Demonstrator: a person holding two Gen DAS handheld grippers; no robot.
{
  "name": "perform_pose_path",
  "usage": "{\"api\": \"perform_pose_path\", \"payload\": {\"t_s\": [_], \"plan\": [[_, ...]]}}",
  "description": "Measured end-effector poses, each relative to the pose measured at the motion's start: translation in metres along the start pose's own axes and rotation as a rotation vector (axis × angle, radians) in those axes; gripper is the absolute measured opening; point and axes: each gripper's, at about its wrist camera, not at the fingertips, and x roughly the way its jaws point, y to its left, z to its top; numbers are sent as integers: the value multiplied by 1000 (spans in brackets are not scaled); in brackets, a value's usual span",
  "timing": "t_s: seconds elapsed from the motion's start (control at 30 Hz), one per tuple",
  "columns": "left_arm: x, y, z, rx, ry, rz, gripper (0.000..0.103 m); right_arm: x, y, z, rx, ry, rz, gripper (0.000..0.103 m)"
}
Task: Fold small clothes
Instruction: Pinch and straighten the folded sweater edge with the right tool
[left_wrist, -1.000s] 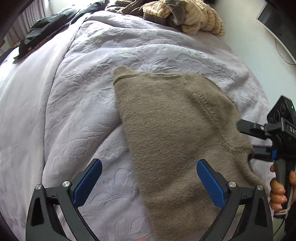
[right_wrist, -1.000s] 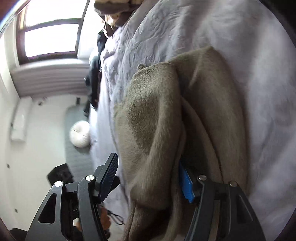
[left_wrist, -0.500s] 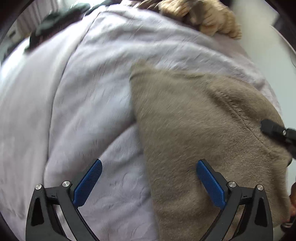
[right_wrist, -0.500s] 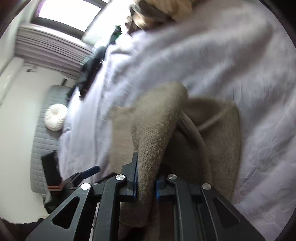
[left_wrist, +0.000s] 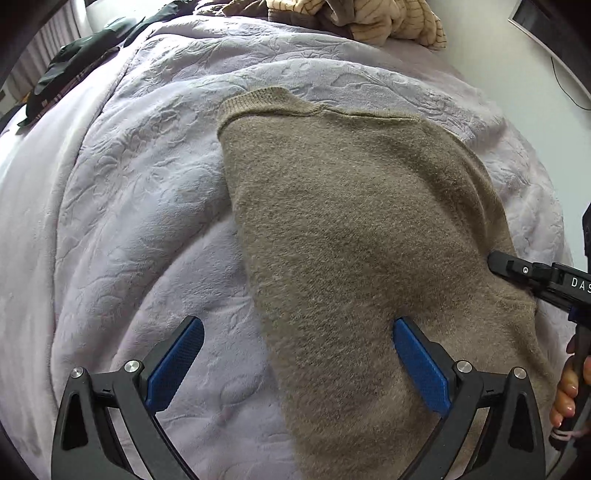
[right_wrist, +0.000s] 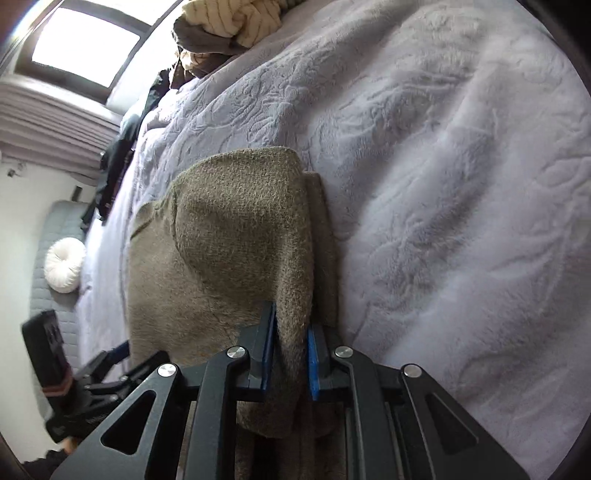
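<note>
Pale lilac bedding with a raised leafy pattern covers the bed (left_wrist: 140, 206), and everything else sits in relation to the brown knitted sweater (left_wrist: 354, 236) spread across it. At the head of the bed, well beyond the sweater's ribbed edge, lies a heap of cream striped clothing (left_wrist: 391, 18), and off to the far left of the sweater a dark garment (left_wrist: 74, 70) sprawls along the bed's edge. The left tongs (left_wrist: 295, 365) hang over the near part of the sweater with their blue pads spread wide: the left pad is over bare bedding just beside the sweater's left edge, the right pad over the knit itself, and nothing is gripped between them. The right tongs (right_wrist: 290, 354) are at the sweater's right side, and their jaws have just been closing; they now pinch a thick fold of the sweater (right_wrist: 236, 236) between the blue pads, with the fabric bunched and lifted off the bedding in a soft hump ahead of them. A hand (left_wrist: 565, 391) shows below them, at the sweater's near right corner. Past the sweater's far side, beyond the bed, a round white cushion (right_wrist: 64, 264) rests on a grey seat beneath a bright window (right_wrist: 86, 46).
</note>
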Motion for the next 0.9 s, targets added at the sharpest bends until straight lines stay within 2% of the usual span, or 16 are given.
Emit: {"api": "perform_pose_path", "payload": {"t_s": [0.1, 0.17, 0.2, 0.27, 0.3, 0.33, 0.37, 0.4, 0.43, 0.47, 0.53, 0.63, 0.67, 0.73, 0.8, 0.9], "plan": [[-11, 6, -5, 11, -1, 11, 103, -8, 8, -1, -1, 8, -49, 16], [-19, 12, -10, 14, -2, 14, 103, -19, 9, -5, 13, 8, -68, 23], [-20, 15, -11, 16, -1, 12, 103, -27, 11, -8, 18, 7, -57, 23], [-26, 17, -15, 24, 4, 9, 103, -40, 13, -15, 32, -1, 20, 24], [-28, 19, -18, 27, 7, 4, 103, -45, 14, -22, 30, -2, 47, 28], [-30, 19, -23, 30, 13, -3, 103, -53, 20, -31, 14, 3, 77, 42], [-31, 18, -25, 30, 20, -9, 103, -55, 26, -36, -3, 15, 84, 50], [-32, 18, -27, 31, 27, -17, 103, -56, 31, -43, -25, 34, 82, 50], [-32, 16, -30, 32, 35, -22, 103, -56, 36, -48, -45, 52, 77, 44], [-32, 14, -32, 36, 42, -21, 103, -57, 40, -54, -67, 68, 65, 27], [-28, 9, -40, 45, 61, -14, 103, -60, 46, -69, -113, 81, 17, 9], [-18, 4, -56, 50, 92, -11, 103, -54, 41, -83, -137, 82, -126, 9], [-15, 3, -60, 49, 101, -8, 103, -49, 34, -84, -118, 95, -143, 9], [-10, 2, -68, 47, 116, -10, 103, -38, 8, -93, -19, 132, -131, 9], [-9, 1, -73, 42, 125, -9, 103, -34, -3, -96, 28, 123, -96, 9], [-11, 0, -77, 33, 130, -2, 103, -37, 3, -98, -21, 117, -133, 9]]}}
